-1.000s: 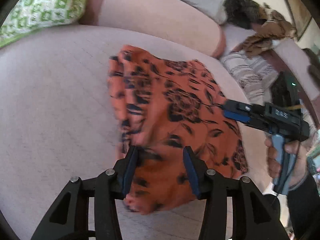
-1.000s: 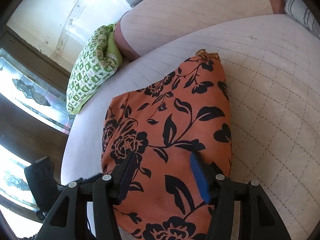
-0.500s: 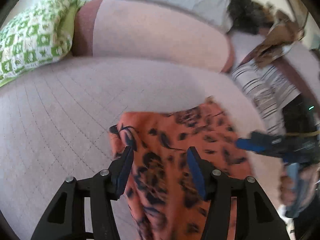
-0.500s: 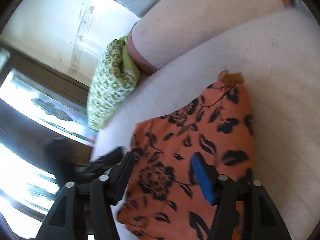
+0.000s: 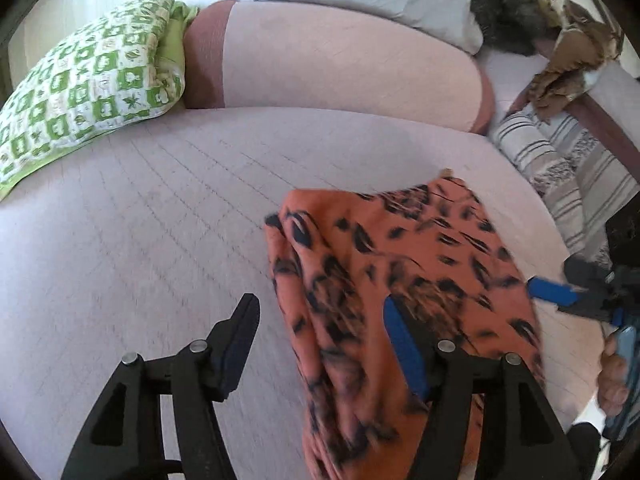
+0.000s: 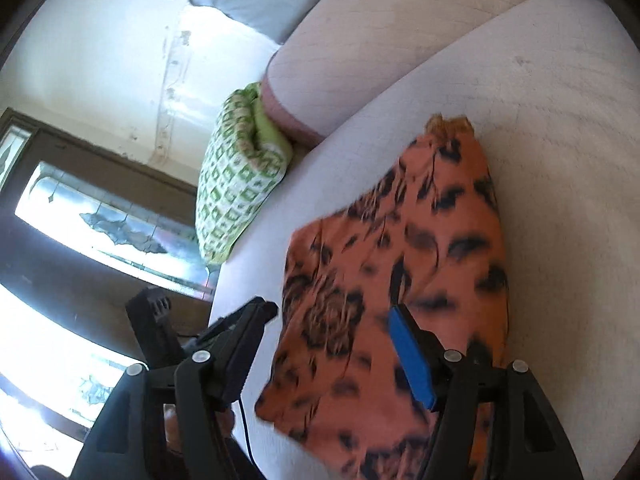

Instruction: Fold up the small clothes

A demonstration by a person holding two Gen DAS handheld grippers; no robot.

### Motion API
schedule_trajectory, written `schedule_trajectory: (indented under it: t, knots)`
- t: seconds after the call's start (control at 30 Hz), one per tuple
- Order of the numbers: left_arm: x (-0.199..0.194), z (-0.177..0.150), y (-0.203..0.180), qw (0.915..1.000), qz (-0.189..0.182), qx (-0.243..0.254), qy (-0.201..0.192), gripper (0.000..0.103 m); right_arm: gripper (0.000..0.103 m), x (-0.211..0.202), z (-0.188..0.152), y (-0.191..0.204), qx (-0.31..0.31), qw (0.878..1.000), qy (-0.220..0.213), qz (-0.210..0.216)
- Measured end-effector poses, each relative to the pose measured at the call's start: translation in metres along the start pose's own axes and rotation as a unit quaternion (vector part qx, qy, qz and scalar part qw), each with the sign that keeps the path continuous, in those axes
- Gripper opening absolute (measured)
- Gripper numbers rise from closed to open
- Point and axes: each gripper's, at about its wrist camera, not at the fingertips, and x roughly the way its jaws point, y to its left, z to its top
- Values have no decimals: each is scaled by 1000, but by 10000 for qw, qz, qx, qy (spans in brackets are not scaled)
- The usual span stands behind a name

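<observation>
Both sets of jaws are spreading and grip nothing: my left gripper (image 5: 320, 344) has drawn back from the cloth it pinched a second ago, and my right gripper (image 6: 332, 348) has let go too, with cloth lying loose under its blue pad. That tells me the fold I was making is laid down and released, so this garment looks close to done, pending a check of its edges

From largest to smallest: the sofa seat (image 5: 132, 220) is a broad, pale pink cushion, quilted in faint lines, soft and slightly domed. Its rounded backrest (image 5: 340, 60) rises at the far edge. A plump green-and-white patterned pillow (image 5: 88, 92) sits at the far left corner. The orange floral garment (image 5: 400, 264) lies folded toward the right side of the seat, thin, limp fabric with black leaves, bunched into ridges along its left edge
</observation>
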Motion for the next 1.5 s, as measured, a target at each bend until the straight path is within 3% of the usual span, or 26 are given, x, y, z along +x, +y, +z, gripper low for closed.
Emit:
schedule_trajectory:
  t: [0.13, 0.27, 0.4, 0.47, 0.6, 0.77, 0.83, 0.9, 1.0, 1.17, 1.3, 1.4, 1.5]
  knots:
    - [-18, -34, -13, 9999, -64, -20, 91, 66, 69, 3, -24, -17, 203, 9992, 107, -322]
    - [16, -58, -12, 9969, 315, -55, 723, 67, 70, 4, -26, -25, 584, 9980, -4, -254]
    - [9, -58, -9, 9973, 392, -85, 607, 67, 74, -3, -31, -5, 221, 9994, -85, -233]
    - [7, -57, -11, 9972, 461, -25, 590, 67, 80, -1, -32, -10, 356, 9987, -146, -342]
    - [0, -58, -12, 9968, 523, -119, 599, 67, 80, 6, -31, -30, 916, 9948, -199, -386]
    - [-26, -61, -12, 9974, 591, -84, 392, 67, 82, -12, -41, 8, 408, 9973, -446, -413]
    - [-32, -64, -11, 9975, 581, -153, 363, 67, 88, -11, -51, -2, 620, 9954, -440, -579]
    - [-30, -69, -10, 9969, 642, -155, 434, 69, 88, -1, -57, -15, 739, 9938, -306, -767]
    - [-5, -75, -4, 9922, 859, -80, 904, 72, 88, -7, -61, -5, 614, 9943, -423, -760]
    - [-32, -77, -4, 9956, 796, -142, 475, 72, 88, -23, -77, 28, -160, 9955, -485, -792]
    - [-32, -82, -13, 9943, 861, 38, 628, 72, 89, 4, -89, 4, 68, 9921, 57, -1253]
    - [-52, -85, -21, 9949, 966, 101, 289, 72, 89, -6, -94, 22, -293, 9888, -99, -1460]
    - [-90, -89, -32, 9950, 984, 99, -167, 75, 89, -31, -106, 64, -1120, 9737, -399, -1946]
